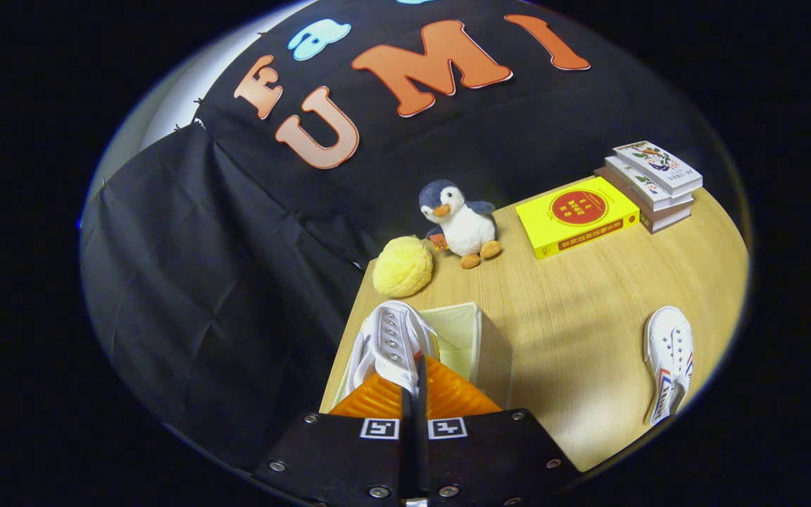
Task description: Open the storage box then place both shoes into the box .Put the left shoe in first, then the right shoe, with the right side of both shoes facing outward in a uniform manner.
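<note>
Your gripper (414, 380) has its fingers (377, 398) pinched nearly together on the white shoe (390, 345), which stands between and just ahead of them, its long axis running straight away from you with the lace eyelets facing up. It is white canvas with metal eyelets and white laces. It hangs over the open storage box (472, 345), a pale fabric bin just beyond the fingers. The second shoe (669, 362) lies well off to the right on the wooden table (574, 317), white with red and blue stripes, its long axis roughly parallel to the held one.
</note>
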Tool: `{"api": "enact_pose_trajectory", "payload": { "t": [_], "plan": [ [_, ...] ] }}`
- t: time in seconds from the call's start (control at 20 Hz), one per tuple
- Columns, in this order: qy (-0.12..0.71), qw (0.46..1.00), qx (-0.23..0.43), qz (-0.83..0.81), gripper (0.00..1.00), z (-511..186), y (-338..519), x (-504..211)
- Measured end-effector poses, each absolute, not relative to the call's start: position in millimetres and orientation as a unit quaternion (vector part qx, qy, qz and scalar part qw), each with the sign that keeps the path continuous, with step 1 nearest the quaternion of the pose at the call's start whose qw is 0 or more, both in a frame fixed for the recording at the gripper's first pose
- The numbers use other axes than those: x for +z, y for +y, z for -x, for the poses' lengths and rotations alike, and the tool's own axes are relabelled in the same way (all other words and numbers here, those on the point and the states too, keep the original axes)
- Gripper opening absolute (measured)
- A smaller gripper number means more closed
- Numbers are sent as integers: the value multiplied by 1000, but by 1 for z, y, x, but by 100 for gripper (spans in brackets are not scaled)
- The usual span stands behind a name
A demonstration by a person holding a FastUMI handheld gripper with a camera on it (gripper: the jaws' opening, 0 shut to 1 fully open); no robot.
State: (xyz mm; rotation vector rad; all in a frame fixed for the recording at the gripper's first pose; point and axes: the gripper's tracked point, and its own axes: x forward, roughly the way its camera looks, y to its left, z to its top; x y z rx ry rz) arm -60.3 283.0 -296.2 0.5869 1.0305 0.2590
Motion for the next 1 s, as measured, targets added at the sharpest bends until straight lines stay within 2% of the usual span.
{"api": "enact_pose_trajectory", "payload": {
  "t": [0.5,0.75,0.85,1.0],
  "plan": [
    [553,786,16,-274,1,68,347,-354],
    [553,779,-41,-294,1,64,356,-373],
    [559,770,-47,-303,2,63,364,-381],
    [612,737,-23,-284,5,91,373,-396]
  ]
}}
